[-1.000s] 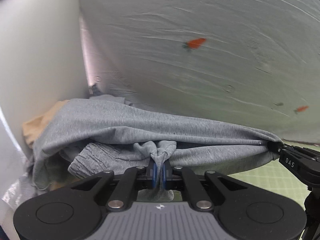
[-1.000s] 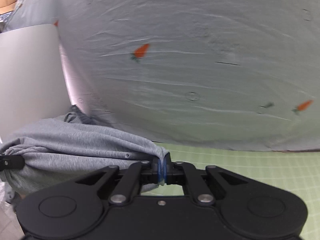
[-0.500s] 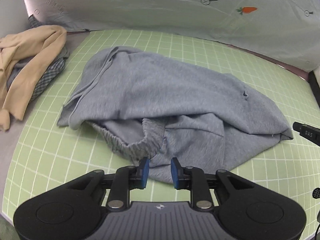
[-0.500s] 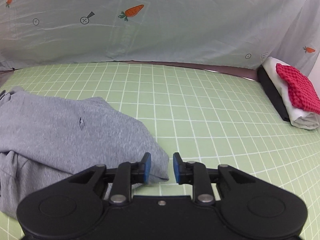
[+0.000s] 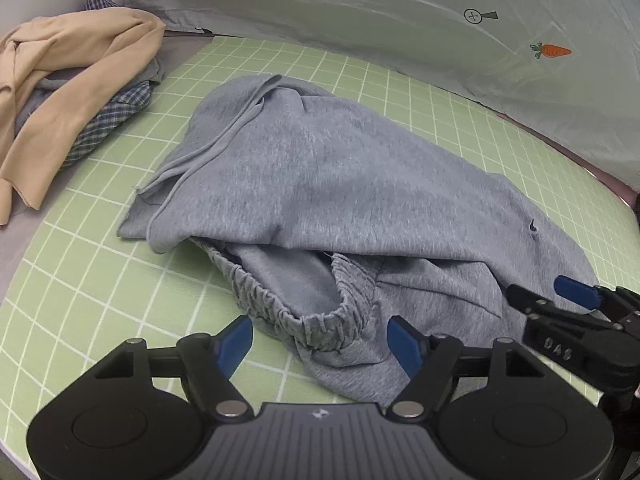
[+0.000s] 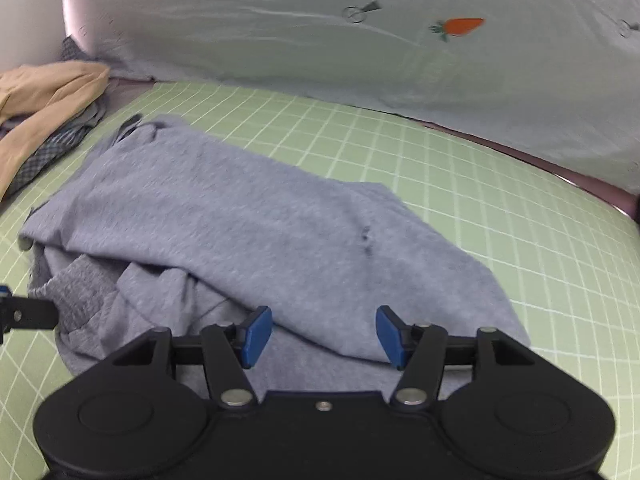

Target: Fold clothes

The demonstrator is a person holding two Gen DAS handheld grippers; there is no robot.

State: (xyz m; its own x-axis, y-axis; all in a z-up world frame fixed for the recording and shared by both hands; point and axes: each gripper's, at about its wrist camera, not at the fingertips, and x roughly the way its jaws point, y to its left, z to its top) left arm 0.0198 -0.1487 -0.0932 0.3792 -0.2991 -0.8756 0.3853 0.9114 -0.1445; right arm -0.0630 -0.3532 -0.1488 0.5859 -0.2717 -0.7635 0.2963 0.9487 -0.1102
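Observation:
A grey pair of sweat shorts (image 5: 340,184) lies crumpled on the green grid mat (image 5: 80,280), its elastic waistband (image 5: 288,312) facing me. My left gripper (image 5: 320,338) is open and empty, its jaws spread just in front of the waistband. My right gripper (image 6: 322,336) is open and empty, hovering over the near edge of the grey shorts (image 6: 248,228). The right gripper also shows at the right edge of the left wrist view (image 5: 576,312). The left gripper's tip shows at the left edge of the right wrist view (image 6: 24,314).
A pile of clothes, a tan garment (image 5: 68,76) over a blue checked one (image 5: 108,124), lies at the far left off the mat; it also shows in the right wrist view (image 6: 40,96). A pale sheet with carrot prints (image 5: 550,51) hangs behind the mat.
Both grippers held the grey shorts up a second ago. They laid them on the mat, let go, and now stand wide open over the near edge.

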